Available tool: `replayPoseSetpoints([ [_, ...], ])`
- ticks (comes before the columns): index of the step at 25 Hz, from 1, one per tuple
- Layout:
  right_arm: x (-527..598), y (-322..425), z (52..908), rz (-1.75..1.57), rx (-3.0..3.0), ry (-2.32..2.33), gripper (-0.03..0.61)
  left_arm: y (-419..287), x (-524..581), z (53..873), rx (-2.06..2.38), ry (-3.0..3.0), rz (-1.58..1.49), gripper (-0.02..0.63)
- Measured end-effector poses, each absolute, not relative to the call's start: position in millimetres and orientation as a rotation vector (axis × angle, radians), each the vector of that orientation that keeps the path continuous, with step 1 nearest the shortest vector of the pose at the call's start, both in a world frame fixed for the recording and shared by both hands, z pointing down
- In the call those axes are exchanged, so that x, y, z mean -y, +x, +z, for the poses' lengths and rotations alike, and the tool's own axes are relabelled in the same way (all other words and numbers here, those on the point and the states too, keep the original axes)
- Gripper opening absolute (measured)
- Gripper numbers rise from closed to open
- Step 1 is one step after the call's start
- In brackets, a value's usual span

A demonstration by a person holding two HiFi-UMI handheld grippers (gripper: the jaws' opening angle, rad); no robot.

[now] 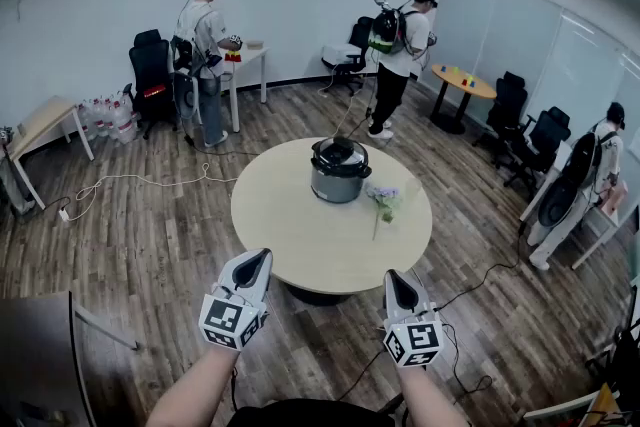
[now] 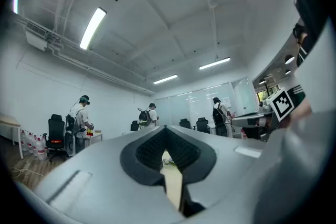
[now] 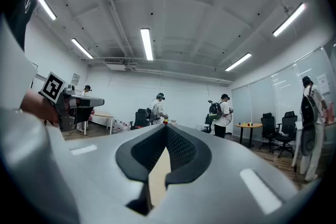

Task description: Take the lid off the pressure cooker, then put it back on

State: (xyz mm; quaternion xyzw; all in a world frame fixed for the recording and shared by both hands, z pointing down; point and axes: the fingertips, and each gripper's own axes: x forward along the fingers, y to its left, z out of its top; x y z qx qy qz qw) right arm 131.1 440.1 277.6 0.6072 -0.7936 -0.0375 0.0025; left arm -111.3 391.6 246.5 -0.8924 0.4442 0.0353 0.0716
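Note:
A silver pressure cooker [image 1: 340,171] with its black lid [image 1: 340,153] on stands on the far half of a round beige table [image 1: 300,235]. Both grippers hover side by side at the table's near edge, well short of the cooker. My left gripper [image 1: 258,260] is shut with nothing in it; in the left gripper view its jaws [image 2: 167,128] meet at the tip. My right gripper [image 1: 398,279] is shut and empty too, jaws [image 3: 167,127] closed in the right gripper view. The cooker does not show clearly in either gripper view.
A small bunch of pale flowers [image 1: 383,200] lies on the table right of the cooker. Cables trail over the wooden floor [image 1: 130,215]. Three people stand at tables further off: one [image 1: 208,55] at the back left, one [image 1: 400,55] at the back, one [image 1: 580,185] at the right.

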Motion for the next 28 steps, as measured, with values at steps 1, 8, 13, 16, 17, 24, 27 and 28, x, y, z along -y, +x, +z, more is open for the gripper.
replayPoseSetpoints([
  [1, -439.6, 131.4, 278.4, -0.119, 2.486, 1.906, 0.006, -111.3, -390.9, 246.9, -1.335, -2.684, 0.108, 0.0],
  [8, -431.7, 129.8, 280.6, -0.112, 2.473, 1.905, 0.008, -112.5, -384.5, 246.4, -1.334, -2.686, 0.109, 0.0],
  [13, -436.5, 127.2, 274.6, -0.133, 2.557, 1.886, 0.008, -109.7, -386.4, 253.2, -1.328, -2.695, 0.093, 0.0],
  [16, -435.0, 129.6, 275.8, -0.14, 2.563, 1.877, 0.008, -108.4, -384.7, 255.6, -1.332, -2.694, 0.085, 0.0],
  [17, -434.4, 130.9, 277.0, -0.138, 2.56, 1.879, 0.008, -108.2, -384.3, 256.1, -1.334, -2.692, 0.082, 0.0],
  [24, -434.9, 123.9, 297.9, -0.105, 2.615, 1.685, 0.435, -97.9, -390.6, 263.1, -1.35, -2.676, 0.045, 0.0],
  [27, -434.6, 126.4, 306.1, -0.109, 2.614, 1.638, 0.474, -88.3, -391.9, 264.0, -1.335, -2.639, 0.054, 0.0],
  [28, -433.5, 129.7, 308.7, -0.097, 2.622, 1.633, 0.479, -81.0, -390.2, 264.5, -1.313, -2.624, 0.061, 0.001],
])
